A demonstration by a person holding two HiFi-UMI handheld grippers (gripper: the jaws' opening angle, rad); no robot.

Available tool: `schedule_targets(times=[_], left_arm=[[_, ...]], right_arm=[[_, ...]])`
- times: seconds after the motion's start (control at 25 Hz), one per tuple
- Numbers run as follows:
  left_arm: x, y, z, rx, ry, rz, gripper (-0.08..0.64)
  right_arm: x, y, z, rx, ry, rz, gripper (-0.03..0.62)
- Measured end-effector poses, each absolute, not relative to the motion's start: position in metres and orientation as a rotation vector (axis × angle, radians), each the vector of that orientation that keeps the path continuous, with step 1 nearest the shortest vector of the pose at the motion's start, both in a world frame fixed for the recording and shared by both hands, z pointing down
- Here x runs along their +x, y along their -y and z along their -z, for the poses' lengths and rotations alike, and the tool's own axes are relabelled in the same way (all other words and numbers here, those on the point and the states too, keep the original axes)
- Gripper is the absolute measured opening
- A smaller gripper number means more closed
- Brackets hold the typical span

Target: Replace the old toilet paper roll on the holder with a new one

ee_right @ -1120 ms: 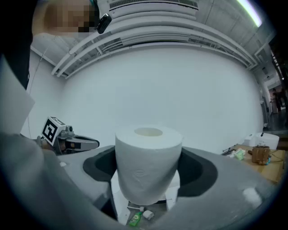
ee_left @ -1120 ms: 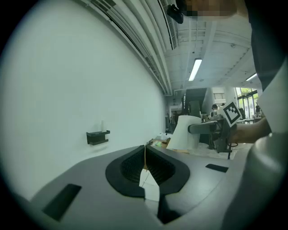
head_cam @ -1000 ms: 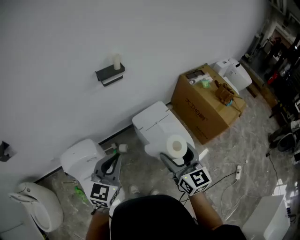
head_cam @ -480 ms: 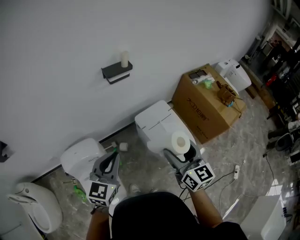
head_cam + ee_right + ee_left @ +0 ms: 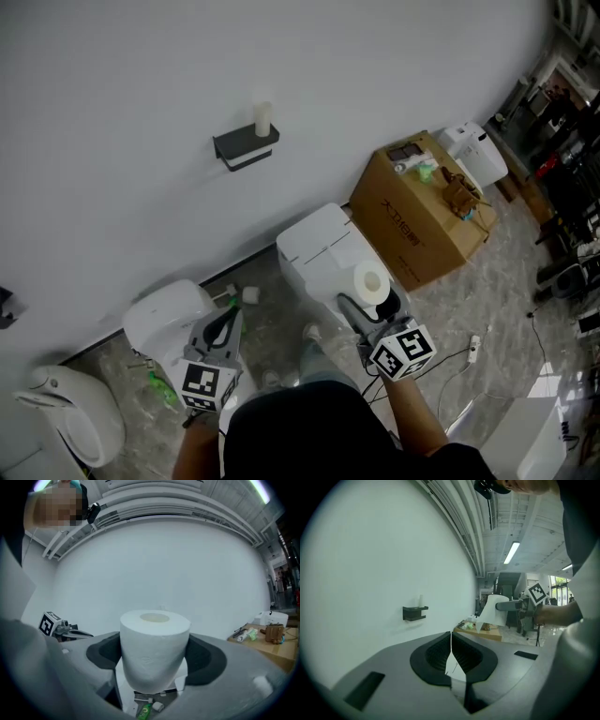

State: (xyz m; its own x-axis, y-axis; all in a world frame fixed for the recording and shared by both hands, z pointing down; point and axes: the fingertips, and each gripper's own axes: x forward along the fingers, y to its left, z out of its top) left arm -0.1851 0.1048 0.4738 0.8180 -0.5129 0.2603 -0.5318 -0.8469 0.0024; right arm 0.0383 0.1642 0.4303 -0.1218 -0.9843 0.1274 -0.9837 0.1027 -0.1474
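On the wall, one holder (image 5: 246, 148) — right gripper (image 5: 373, 300) clamps one full roll (image 5: 371, 281), left gripper (image 5: 227, 319) clenched empty.

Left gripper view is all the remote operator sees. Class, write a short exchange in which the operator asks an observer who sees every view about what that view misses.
Operator: How does the toilet paper roll sit in the right gripper?
Observer: In the right gripper view it stands upright, core hole up, with the fingers against both of its sides.
Operator: What is on the floor near the holder?
Observer: The head view shows a white toilet against the wall, below and to the right of the holder.
Operator: Is there any clutter down there?
Observer: A green bottle lies on the floor by a second toilet.
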Motion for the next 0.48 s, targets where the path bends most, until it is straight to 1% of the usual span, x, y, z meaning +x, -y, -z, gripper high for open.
schedule_targets(times=[0.48], left_arm=[[-0.122,-0.019,-0.480,2.867,0.957,-0.440,0.017]], right_arm=[[0.117,-0.059,-0.448,-1.982,-2.383,0.377,0.387]])
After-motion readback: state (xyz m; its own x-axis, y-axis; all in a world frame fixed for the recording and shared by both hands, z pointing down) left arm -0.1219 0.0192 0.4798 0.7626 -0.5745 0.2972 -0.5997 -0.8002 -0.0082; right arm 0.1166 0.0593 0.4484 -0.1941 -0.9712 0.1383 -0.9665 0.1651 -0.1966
